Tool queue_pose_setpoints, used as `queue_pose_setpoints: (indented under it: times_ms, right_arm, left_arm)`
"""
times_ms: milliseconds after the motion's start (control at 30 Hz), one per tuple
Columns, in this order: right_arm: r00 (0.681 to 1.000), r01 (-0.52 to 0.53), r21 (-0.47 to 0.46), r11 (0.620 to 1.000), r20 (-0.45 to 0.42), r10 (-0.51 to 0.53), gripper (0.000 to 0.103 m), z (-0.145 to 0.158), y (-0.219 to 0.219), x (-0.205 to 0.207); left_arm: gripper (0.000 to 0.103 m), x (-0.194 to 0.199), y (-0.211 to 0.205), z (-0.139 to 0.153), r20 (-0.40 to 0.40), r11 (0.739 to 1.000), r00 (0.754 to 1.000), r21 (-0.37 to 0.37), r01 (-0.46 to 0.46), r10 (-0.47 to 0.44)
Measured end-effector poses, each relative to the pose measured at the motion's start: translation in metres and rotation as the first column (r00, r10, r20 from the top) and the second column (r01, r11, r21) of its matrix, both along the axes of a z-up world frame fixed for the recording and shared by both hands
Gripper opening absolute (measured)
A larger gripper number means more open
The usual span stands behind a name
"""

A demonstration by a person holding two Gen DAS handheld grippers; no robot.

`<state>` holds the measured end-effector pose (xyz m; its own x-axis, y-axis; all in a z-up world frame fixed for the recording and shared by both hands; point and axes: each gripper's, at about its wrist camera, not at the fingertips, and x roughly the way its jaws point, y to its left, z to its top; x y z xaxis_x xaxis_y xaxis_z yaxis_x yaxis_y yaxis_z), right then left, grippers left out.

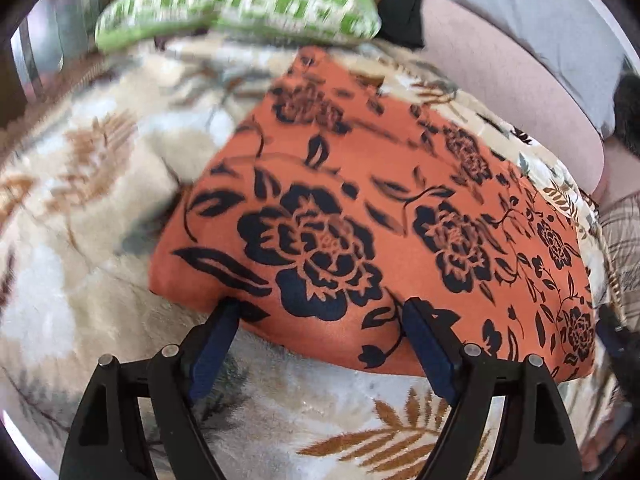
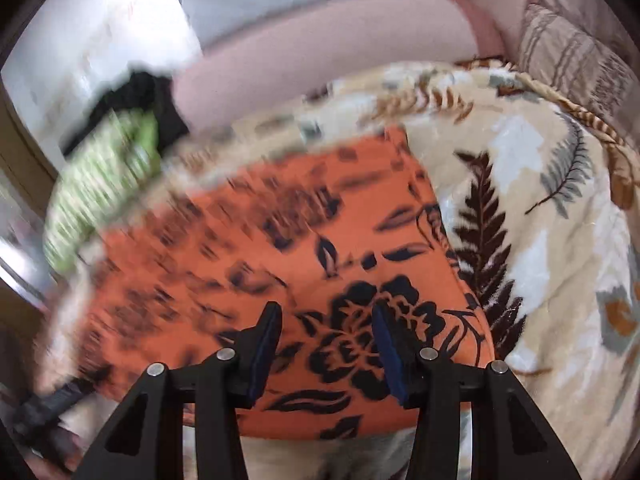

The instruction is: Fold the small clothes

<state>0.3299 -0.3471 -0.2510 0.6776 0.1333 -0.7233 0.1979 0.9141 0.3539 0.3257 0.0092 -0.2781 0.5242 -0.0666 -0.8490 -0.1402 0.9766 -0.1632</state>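
Note:
An orange cloth with black flower print [image 1: 360,200] lies folded flat on a cream leaf-patterned blanket [image 1: 100,168]. My left gripper [image 1: 320,312] is open, its blue-padded fingers wide apart at the cloth's near edge, holding nothing. In the right wrist view the same orange cloth [image 2: 280,264] lies under my right gripper [image 2: 326,320], which is open just above its near right corner, with nothing between the pads. The right gripper also shows as a dark shape at the right edge of the left wrist view [image 1: 616,336].
A green and white checked pillow [image 1: 240,0] lies beyond the cloth, with a dark garment [image 1: 400,12] beside it. A pink bolster [image 2: 320,76] and a striped beige pillow [image 2: 572,48] lie at the far side. The blanket [image 2: 552,216] extends to the right.

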Motion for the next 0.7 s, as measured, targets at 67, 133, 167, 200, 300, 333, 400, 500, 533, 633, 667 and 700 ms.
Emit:
queue_pose_setpoints:
  times_ms: [67, 133, 167, 200, 300, 333, 400, 500, 533, 633, 667, 700]
  right_arm:
    - [0.999, 0.007, 0.024, 1.0, 0.031, -0.008, 0.051, 0.01, -0.003, -0.008]
    - [1.0, 0.016, 0.036, 0.999, 0.008, -0.017, 0.051, 0.009, -0.008, -0.014]
    - [0.999, 0.015, 0.045, 0.999, -0.028, -0.014, 0.051, 0.001, -0.006, -0.012]
    - [0.998, 0.015, 0.049, 0.999, -0.069, -0.012, 0.051, -0.007, -0.005, -0.009]
    - [0.984, -0.018, 0.089, 0.996, -0.174, 0.034, 0.051, -0.04, -0.004, -0.002]
    - [0.986, -0.023, 0.07, 0.997, -0.162, 0.034, 0.05, -0.038, -0.002, -0.003]
    - [0.983, -0.039, 0.036, 0.999, -0.18, 0.045, 0.051, -0.036, 0.004, -0.001]
    - [0.98, -0.072, -0.015, 0.997, -0.186, 0.068, 0.055, -0.039, 0.014, 0.001]
    - [0.979, -0.092, -0.037, 0.995, -0.188, 0.084, 0.061, -0.041, 0.017, 0.002]
    - [0.972, -0.147, -0.096, 0.985, -0.198, 0.126, 0.074, -0.04, 0.032, 0.007]
    - [0.971, -0.156, -0.122, 0.98, -0.202, 0.13, 0.076, -0.042, 0.035, 0.008]
    - [0.97, -0.162, -0.144, 0.976, -0.206, 0.13, 0.076, -0.042, 0.039, 0.009]
  left_arm:
    - [0.084, -0.005, -0.009, 0.011, 0.069, 0.997, 0.998, 0.077, 0.01, -0.016]
    - [0.084, -0.008, -0.021, 0.018, 0.12, 0.987, 0.991, 0.159, 0.031, -0.051]
    - [0.084, -0.005, -0.025, 0.016, 0.113, 0.984, 0.991, 0.17, 0.051, -0.071]
    - [0.084, 0.0, -0.029, 0.007, 0.07, 0.984, 0.994, 0.163, 0.071, -0.083]
    - [0.092, 0.011, -0.034, -0.019, -0.024, 0.981, 0.998, 0.184, 0.068, -0.065]
    - [0.097, 0.011, -0.035, -0.02, -0.003, 0.977, 0.998, 0.203, 0.062, -0.062]
    - [0.098, 0.014, -0.036, -0.02, 0.0, 0.973, 0.998, 0.223, 0.057, -0.058]
    - [0.101, 0.015, -0.033, -0.021, 0.005, 0.976, 0.998, 0.211, 0.062, -0.064]
    - [0.102, 0.016, -0.032, -0.023, 0.012, 0.974, 0.997, 0.217, 0.067, -0.072]
    - [0.103, 0.019, -0.031, -0.026, 0.034, 0.97, 0.996, 0.233, 0.071, -0.081]
    - [0.103, 0.019, -0.03, -0.026, 0.04, 0.97, 0.996, 0.235, 0.069, -0.081]
    - [0.103, 0.015, -0.034, -0.025, 0.044, 0.968, 0.996, 0.24, 0.069, -0.082]
